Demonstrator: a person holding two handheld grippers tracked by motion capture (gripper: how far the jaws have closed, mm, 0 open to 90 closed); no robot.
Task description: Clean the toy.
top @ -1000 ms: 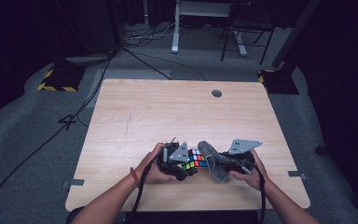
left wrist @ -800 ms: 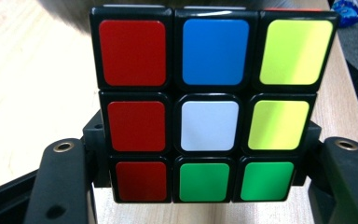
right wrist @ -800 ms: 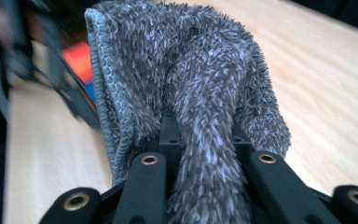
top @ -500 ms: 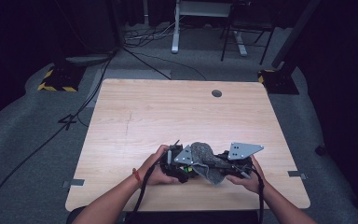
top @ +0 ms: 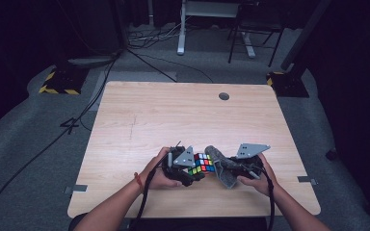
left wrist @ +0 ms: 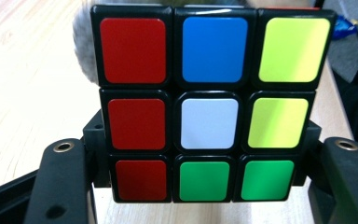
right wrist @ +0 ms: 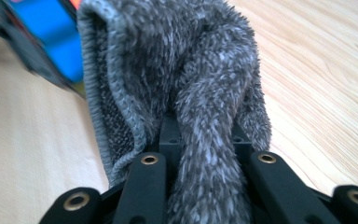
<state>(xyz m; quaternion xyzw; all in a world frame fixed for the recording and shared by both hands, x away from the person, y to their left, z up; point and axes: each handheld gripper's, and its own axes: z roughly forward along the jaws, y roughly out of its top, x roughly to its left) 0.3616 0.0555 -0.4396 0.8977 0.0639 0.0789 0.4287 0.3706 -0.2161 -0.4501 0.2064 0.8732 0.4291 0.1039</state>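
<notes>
A scrambled colour cube (left wrist: 209, 123) stands between the black jaws of my left gripper (left wrist: 205, 156), which is shut on its lower sides; the face toward the camera shows red, blue, yellow, white and green tiles. In the high view the cube (top: 203, 163) is just above the table's near part, with my left gripper (top: 192, 168) on its left. My right gripper (top: 227, 167) is shut on a fuzzy grey cloth (right wrist: 191, 70) that bunches up between its jaws. The cloth (top: 225, 177) lies against the cube's right side, and a blurred blue tile of the cube (right wrist: 51, 37) shows beside it.
The light wooden table (top: 173, 120) has a round cable hole (top: 224, 96) near its far edge. Behind it, on the grey floor, are cables, a white desk leg (top: 180, 29), a chair frame (top: 250, 38) and a yellow-black striped base (top: 58, 84).
Half a second ago the cloth lay over the top of the cube. The right gripper has drawn it back to the right, and the cube's coloured top shows again. The left gripper has kept still.
</notes>
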